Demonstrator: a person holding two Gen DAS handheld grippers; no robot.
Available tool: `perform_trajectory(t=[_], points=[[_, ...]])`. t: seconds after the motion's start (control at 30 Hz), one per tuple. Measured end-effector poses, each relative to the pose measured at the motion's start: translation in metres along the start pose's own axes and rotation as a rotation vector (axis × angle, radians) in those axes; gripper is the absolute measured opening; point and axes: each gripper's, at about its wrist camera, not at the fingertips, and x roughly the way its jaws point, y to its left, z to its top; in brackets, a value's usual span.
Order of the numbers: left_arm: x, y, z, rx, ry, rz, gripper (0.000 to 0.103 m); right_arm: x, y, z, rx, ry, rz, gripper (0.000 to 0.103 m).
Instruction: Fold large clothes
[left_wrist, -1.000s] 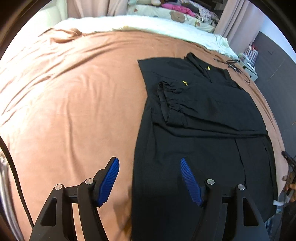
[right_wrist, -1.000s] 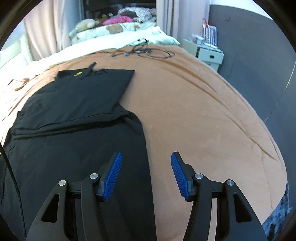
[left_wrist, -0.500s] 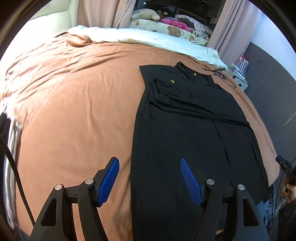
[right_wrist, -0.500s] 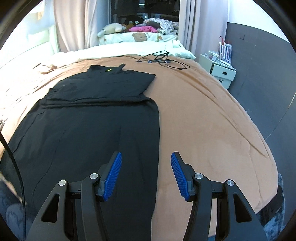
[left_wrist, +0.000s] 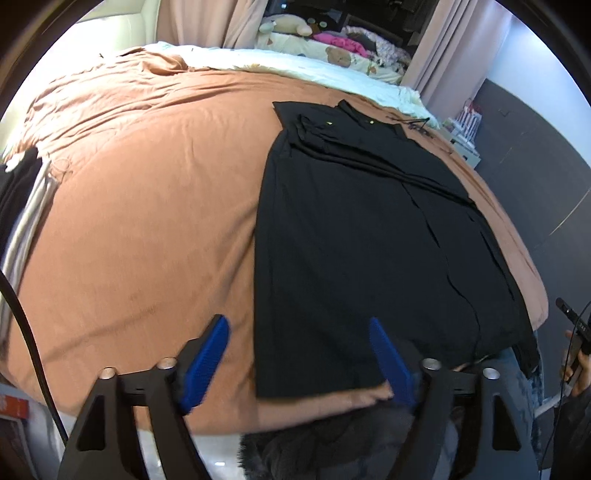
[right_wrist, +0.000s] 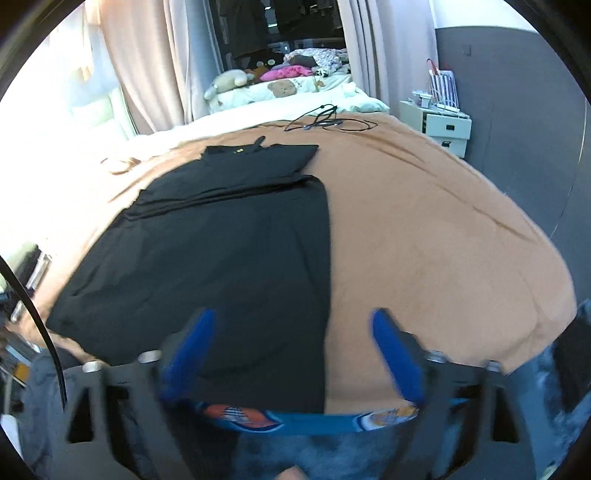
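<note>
both tools sit at the foot of the bed, off the cloth. left gripper (left_wrist: 299, 360): blue pads spread wide, nothing between them; its right pad hangs over the near hem, its left pad over bare blanket. right gripper (right_wrist: 291, 354): pads likewise spread and empty, blurred in the frame, so i judge it is moving; left pad over the cloth, right pad over blanket.

black garment (left_wrist: 369, 236) lies flat and lengthwise on the brown blanket (left_wrist: 147, 206), hem near the bed's foot edge, collar at the far end. sleeves look folded in across the chest, forming a thicker band in the upper third. near right corner of the hem appears to droop over the bed edge in the left view.

risks, near to far:
- hem corners: if either pad closes on the blanket along with the cloth, the lift drags the bedding and wrinkles the fold. the left tool straddles the garment's left edge, so this seems likely there.
- thin, dark fabric: a pinch may catch only the top layer; the panel would then peel apart on lifting.
- the drooping corner could slide further off the edge if tugged unevenly.
- mid-body: uneven lift between the two tools would skew the hem when carried toward the collar.
- far end: the folded sleeves could shift if the hem lands hard on them.
- black cables (right_wrist: 325, 120) lie beyond the collar, apart from it; overshoot could snag them.
</note>
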Motion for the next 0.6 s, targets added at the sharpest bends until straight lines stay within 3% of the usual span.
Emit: perform_trajectory(t=[0.1, 0.4, 0.47, 0.53, 0.6], points=[[-0.001, 0.002, -0.017, -0.018, -0.019, -0.017, 0.099, 0.001, -0.011, -0.012, 0.034, 0.036, 0.016, 0.091], [0.005, 0.016, -0.052, -0.086, -0.023, -0.040, 0.100, 0.006, -0.019, -0.037, 0.055, 0.050, -0.011, 0.091], [0.008, 0.020, -0.055, -0.105, -0.022, -0.051, 0.094, 0.009, -0.025, -0.039, 0.078, 0.043, 0.024, 0.091], [0.017, 0.025, -0.052, -0.127, 0.011, -0.073, 0.078, 0.015, -0.032, -0.038, 0.110, 0.040, 0.061, 0.091], [0.025, 0.030, -0.050, -0.151, 0.031, -0.100, 0.071, 0.019, -0.041, -0.040, 0.139, 0.028, 0.079, 0.089]])
